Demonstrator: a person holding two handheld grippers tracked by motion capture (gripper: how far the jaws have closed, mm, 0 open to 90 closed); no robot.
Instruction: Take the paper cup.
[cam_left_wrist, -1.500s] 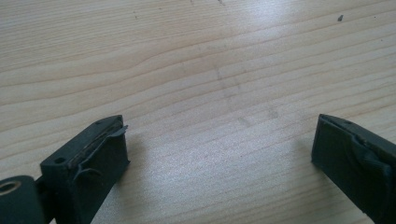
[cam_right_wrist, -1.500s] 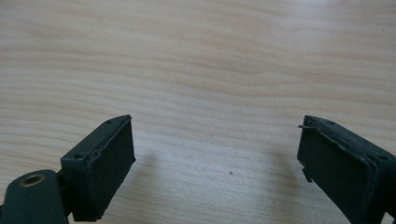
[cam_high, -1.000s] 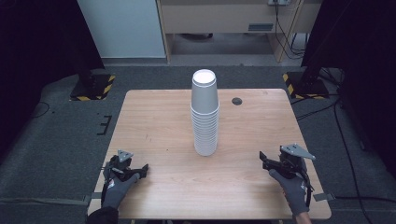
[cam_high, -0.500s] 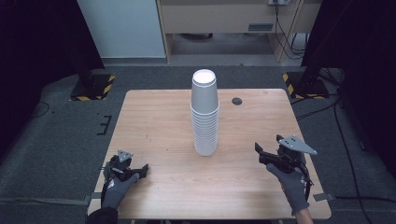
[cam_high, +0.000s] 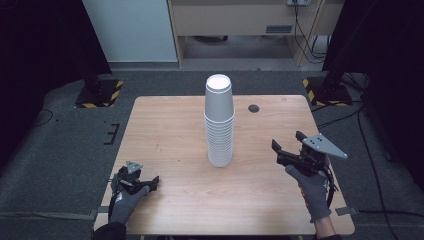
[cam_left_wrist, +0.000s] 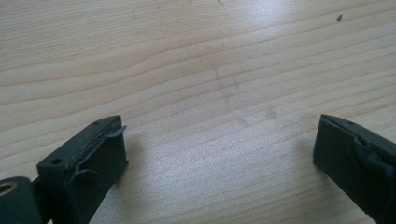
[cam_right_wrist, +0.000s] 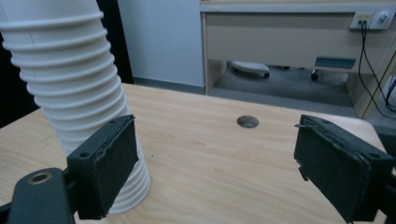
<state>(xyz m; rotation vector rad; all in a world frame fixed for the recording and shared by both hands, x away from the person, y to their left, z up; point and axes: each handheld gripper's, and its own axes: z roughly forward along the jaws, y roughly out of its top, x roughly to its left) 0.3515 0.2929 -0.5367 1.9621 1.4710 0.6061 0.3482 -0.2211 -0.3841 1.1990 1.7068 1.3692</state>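
A tall stack of upside-down white paper cups (cam_high: 219, 122) stands upright in the middle of the wooden table (cam_high: 170, 125). My right gripper (cam_high: 287, 145) is held open above the table's right side, right of the stack and apart from it. In the right gripper view the cup stack (cam_right_wrist: 74, 93) rises at the left behind the left jaw, with nothing between the jaws. My left gripper (cam_high: 147, 182) rests low at the table's front left corner. In the left gripper view its jaws stand wide apart over bare wood (cam_left_wrist: 210, 93).
A round cable hole (cam_high: 254, 108) sits in the table behind and right of the stack, also seen as the hole (cam_right_wrist: 247, 122) in the right gripper view. Black stands with yellow-striped bases (cam_high: 97, 92) flank the table's far corners. A cabinet (cam_high: 250, 20) stands beyond.
My right gripper has risen and moved forward and left toward the cup stack. The left gripper has stayed in place.
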